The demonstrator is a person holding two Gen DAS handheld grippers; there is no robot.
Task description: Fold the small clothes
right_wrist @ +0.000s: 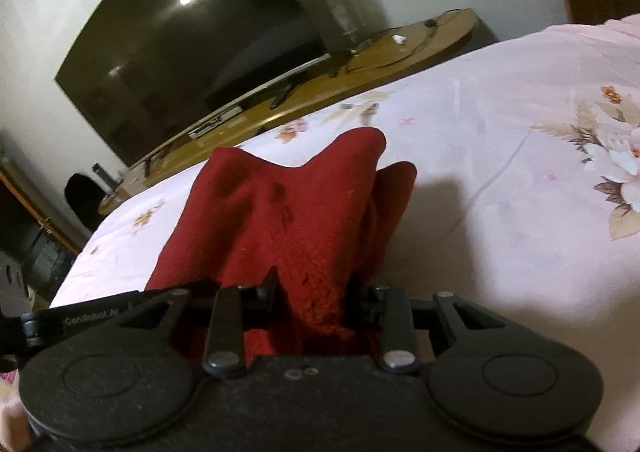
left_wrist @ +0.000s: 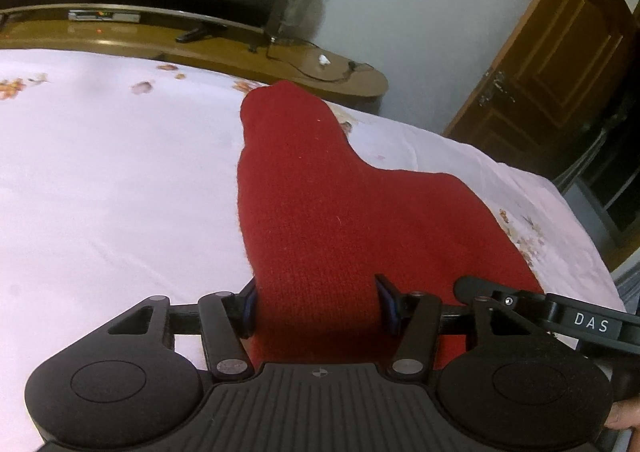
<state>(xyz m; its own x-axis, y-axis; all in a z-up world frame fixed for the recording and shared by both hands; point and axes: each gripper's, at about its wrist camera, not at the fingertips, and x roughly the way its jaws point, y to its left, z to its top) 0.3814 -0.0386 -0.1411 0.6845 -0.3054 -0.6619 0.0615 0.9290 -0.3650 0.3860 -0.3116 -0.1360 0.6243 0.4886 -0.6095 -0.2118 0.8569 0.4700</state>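
Note:
A red knitted garment (left_wrist: 320, 211) lies on the pale pink flowered bedsheet (left_wrist: 100, 171), stretching away from me toward the far edge of the bed. My left gripper (left_wrist: 316, 308) is shut on its near edge, with the cloth bunched between both pads and lifted off the sheet. In the right wrist view the same red garment (right_wrist: 288, 211) rises in folds. My right gripper (right_wrist: 314, 300) is shut on another part of that near edge. The other gripper's arm (left_wrist: 560, 316) shows at the right of the left wrist view.
Beyond the bed stands a long wooden TV bench (left_wrist: 240, 47) with a large dark television (right_wrist: 188, 59), cables and a small box. A brown wooden door (left_wrist: 560, 63) is at the right. The bedsheet (right_wrist: 500, 171) spreads wide on the right.

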